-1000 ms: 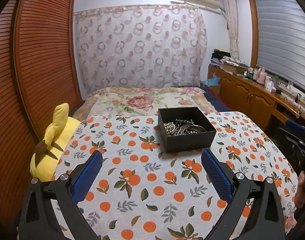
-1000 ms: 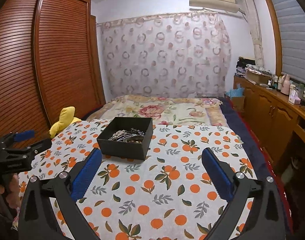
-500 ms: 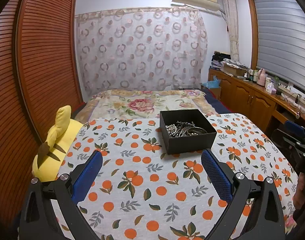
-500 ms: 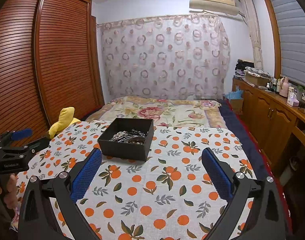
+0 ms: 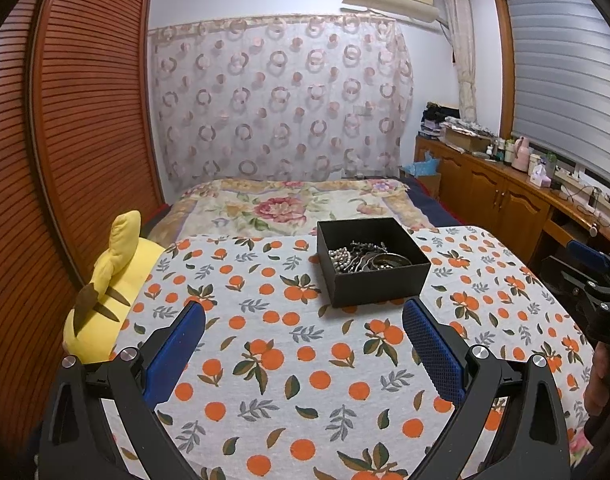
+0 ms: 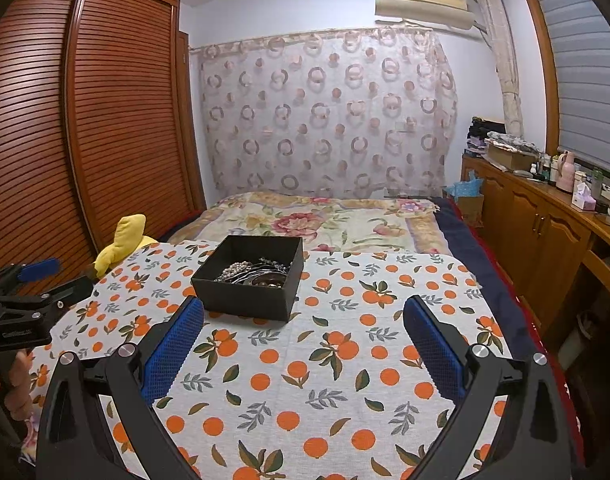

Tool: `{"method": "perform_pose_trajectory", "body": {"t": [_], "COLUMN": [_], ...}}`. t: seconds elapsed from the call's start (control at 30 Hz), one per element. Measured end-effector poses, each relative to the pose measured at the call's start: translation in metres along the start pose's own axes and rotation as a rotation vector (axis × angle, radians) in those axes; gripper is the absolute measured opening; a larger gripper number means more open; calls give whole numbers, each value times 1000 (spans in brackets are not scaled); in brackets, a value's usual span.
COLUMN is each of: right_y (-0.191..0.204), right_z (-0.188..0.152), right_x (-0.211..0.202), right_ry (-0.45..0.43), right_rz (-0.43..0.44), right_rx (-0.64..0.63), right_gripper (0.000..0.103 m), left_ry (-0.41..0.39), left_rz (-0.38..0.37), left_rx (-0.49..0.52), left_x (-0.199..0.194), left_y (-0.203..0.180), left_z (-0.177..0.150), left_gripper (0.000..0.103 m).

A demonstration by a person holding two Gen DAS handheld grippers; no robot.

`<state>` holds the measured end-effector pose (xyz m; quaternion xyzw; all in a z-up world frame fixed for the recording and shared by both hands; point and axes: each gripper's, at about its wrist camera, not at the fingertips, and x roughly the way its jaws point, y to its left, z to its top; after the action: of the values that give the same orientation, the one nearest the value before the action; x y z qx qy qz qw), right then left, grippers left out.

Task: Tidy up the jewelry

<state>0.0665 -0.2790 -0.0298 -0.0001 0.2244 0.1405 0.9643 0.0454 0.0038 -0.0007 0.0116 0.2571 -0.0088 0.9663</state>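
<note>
A black open box stands on the orange-print cloth and holds a tangle of jewelry: pearl beads, chains, bangles. My left gripper hangs open above the cloth, a short way in front of the box, nothing between its blue pads. My right gripper is open too, in front and to the right of the box. Each gripper shows in the other's view: the right gripper at the right edge, the left gripper at the left edge, each held by a hand.
The orange-print cloth covers the near surface. A yellow plush toy lies at its left edge. Beyond is a bed with a floral blanket. A wooden wardrobe runs along the left, cluttered cabinets along the right.
Both cameras have tilted up and pulled back a little, so the box sits slightly lower and farther off. Both grippers stay open; the box has not moved.
</note>
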Motion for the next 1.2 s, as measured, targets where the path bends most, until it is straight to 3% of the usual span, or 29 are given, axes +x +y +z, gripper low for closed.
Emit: {"method": "perform_pose_trajectory", "body": {"t": [1.2], "right_y": [-6], "right_z": [0], "right_x": [-1], "right_ry": [-4], "right_rz": [-1], "right_rx": [5], "right_gripper": [101], "left_ry": [-30], "left_rz": [1], "left_rx": [-4], "left_x": [-8], "left_y": [-4], "left_z": [1], "left_gripper": [95]}}
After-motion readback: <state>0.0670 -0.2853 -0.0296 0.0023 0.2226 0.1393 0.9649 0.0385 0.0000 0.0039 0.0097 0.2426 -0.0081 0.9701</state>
